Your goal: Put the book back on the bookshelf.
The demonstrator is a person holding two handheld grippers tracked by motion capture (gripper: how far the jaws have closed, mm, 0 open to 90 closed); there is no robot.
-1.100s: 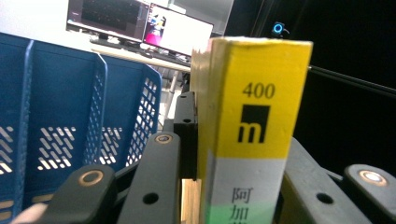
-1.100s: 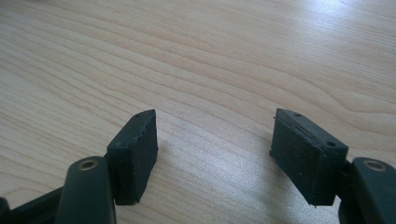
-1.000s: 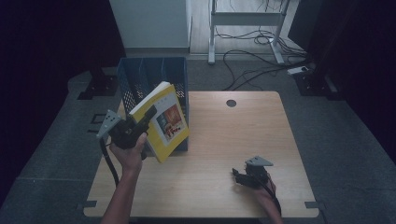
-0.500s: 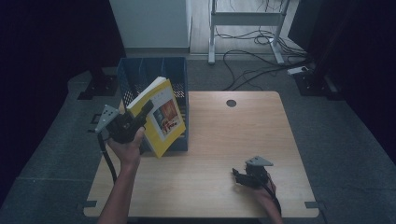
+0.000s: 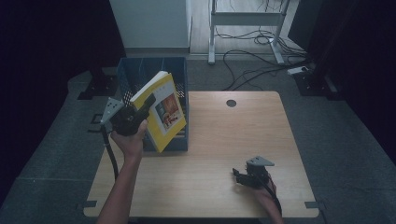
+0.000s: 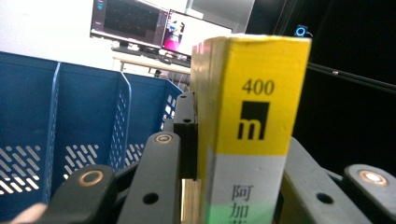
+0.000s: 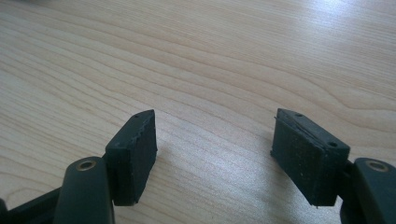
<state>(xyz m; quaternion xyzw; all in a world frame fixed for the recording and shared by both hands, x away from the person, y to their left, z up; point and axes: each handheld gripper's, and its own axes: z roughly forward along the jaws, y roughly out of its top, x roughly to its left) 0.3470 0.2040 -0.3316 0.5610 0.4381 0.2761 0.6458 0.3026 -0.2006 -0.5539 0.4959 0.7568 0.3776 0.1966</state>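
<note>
A thick yellow book [image 5: 163,109] with a picture on its cover is held tilted in the air over the front of a blue slotted file rack [image 5: 140,70]. My left gripper [image 5: 142,109] is shut on the book's spine end. In the left gripper view the yellow spine [image 6: 252,116] marked "400" stands between the black jaws, with the rack's blue dividers [image 6: 88,121] behind on the left. My right gripper [image 5: 239,176] rests low on the wooden table [image 5: 224,140] at the front right. In the right gripper view, the right gripper [image 7: 215,154] stands open with bare wood between its pads.
The rack sits at the table's back left corner. A round cable hole [image 5: 231,103] lies near the back edge. Beyond the table stand a white cabinet [image 5: 149,23], a metal frame [image 5: 243,32] and loose cables [image 5: 252,74] on the floor.
The left hand has lifted the book and carried it back and left, from the table in front of the rack to above the rack's front. The right gripper has stayed put.
</note>
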